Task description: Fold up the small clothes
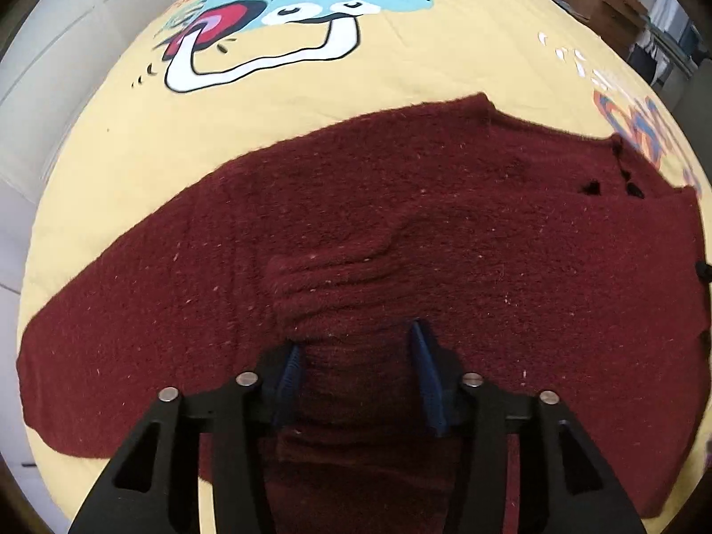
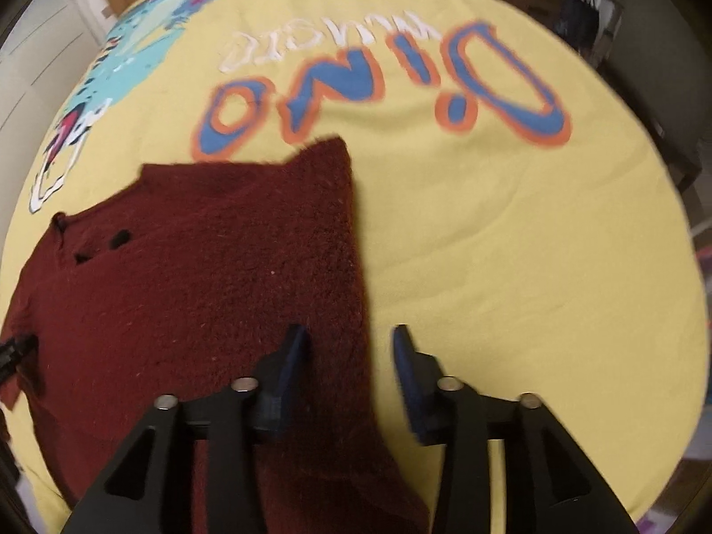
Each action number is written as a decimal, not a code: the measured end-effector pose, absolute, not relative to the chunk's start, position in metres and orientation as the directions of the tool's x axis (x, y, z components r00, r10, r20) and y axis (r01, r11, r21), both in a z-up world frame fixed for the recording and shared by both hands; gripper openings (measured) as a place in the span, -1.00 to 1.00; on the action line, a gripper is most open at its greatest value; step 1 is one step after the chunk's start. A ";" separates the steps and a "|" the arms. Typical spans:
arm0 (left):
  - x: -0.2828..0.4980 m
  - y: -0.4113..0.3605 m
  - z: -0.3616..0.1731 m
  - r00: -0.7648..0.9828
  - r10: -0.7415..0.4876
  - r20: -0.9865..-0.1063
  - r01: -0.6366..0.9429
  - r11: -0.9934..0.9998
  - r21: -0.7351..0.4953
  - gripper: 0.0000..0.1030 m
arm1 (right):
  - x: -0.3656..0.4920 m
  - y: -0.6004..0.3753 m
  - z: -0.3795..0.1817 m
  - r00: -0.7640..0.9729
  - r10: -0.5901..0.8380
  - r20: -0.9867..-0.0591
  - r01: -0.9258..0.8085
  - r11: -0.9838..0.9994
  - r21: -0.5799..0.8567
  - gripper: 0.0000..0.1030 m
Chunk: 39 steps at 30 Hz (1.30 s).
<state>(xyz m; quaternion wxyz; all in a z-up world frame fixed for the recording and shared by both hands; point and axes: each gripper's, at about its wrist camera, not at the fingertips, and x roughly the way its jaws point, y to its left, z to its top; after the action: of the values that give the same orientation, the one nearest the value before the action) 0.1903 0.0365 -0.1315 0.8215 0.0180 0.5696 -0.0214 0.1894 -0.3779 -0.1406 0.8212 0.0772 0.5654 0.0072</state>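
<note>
Left gripper [image 1: 356, 347] open over sweater [image 1: 400, 231], long axis sideways across blanket [image 1: 445, 66]; right gripper [image 2: 349, 347] open straddling sweater's edge, bare blanket beyond.

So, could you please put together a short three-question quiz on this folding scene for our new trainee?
1. True or false: the left hand-held gripper has its fingers spread, with part of the maroon sweater lying between them.
2. Multiple choice: the sweater lies on (A) a bare wooden table, (B) a yellow dinosaur-print blanket, (C) a grey carpet.
3. Fill in: the right hand-held gripper is positioned over the sweater's ____ side edge, as seen in its own wrist view.

Key: 1 true; 2 B; 3 right.
</note>
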 end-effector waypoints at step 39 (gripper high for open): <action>0.160 0.010 -0.170 0.434 -0.032 -0.901 0.128 0.991 0.026 0.99 | 0.144 -0.295 -0.181 0.441 0.103 -0.891 -0.073 0.994 0.079 0.99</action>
<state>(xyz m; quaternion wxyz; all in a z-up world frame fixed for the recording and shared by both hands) 0.1603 0.0099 -0.1700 0.8454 0.0450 0.5301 -0.0474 0.1439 -0.2954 -0.1809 0.8488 0.0142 0.5259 0.0521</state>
